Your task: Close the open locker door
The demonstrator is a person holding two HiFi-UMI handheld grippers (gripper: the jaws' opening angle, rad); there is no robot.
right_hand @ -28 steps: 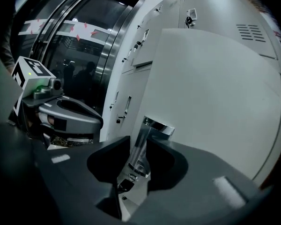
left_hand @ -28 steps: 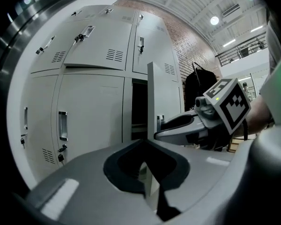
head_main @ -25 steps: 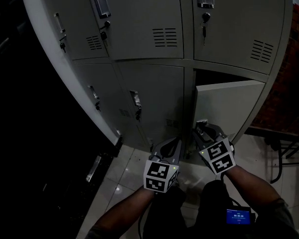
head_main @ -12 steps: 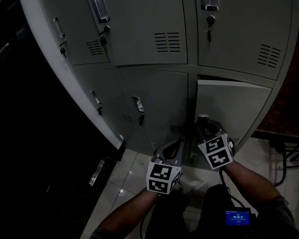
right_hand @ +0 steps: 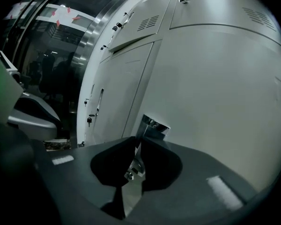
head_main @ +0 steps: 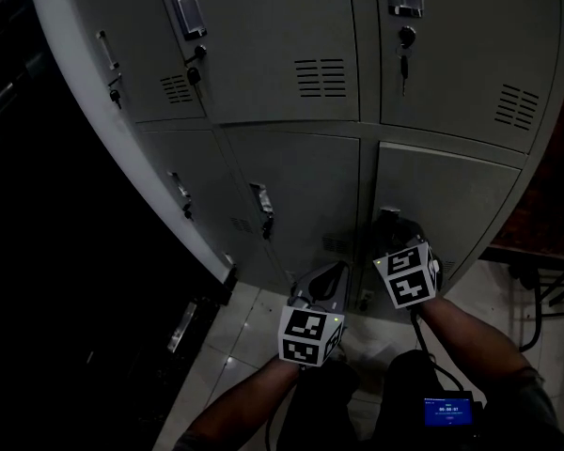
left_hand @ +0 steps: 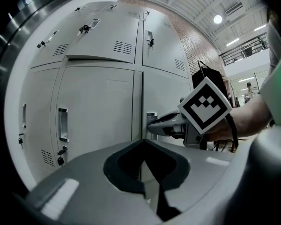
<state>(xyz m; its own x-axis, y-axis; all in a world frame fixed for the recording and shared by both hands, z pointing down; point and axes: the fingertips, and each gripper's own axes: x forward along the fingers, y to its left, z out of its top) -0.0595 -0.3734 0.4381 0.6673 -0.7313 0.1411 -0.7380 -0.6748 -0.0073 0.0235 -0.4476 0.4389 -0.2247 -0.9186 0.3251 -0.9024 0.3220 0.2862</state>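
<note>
The lower right locker door point(head_main: 451, 195) now lies flush with the grey locker bank. My right gripper point(head_main: 391, 229) is at the door's left edge, its jaws closing around the metal door handle point(right_hand: 154, 124), which runs down between them. The left gripper view shows the same: the right gripper point(left_hand: 152, 124) tips at the handle point(left_hand: 151, 115). My left gripper point(head_main: 332, 276) hangs just left of it, low before the neighbouring door, shut and holding nothing.
Closed grey lockers point(head_main: 291, 54) with handles and keys fill the view above and to the left. Pale floor tiles point(head_main: 235, 318) lie below. A dark area runs along the left. Cables and a metal frame point(head_main: 536, 289) stand at the right.
The lower right door has swung from ajar to flush with the bank. My right gripper moved forward with it at the handle. The left gripper has barely moved.
</note>
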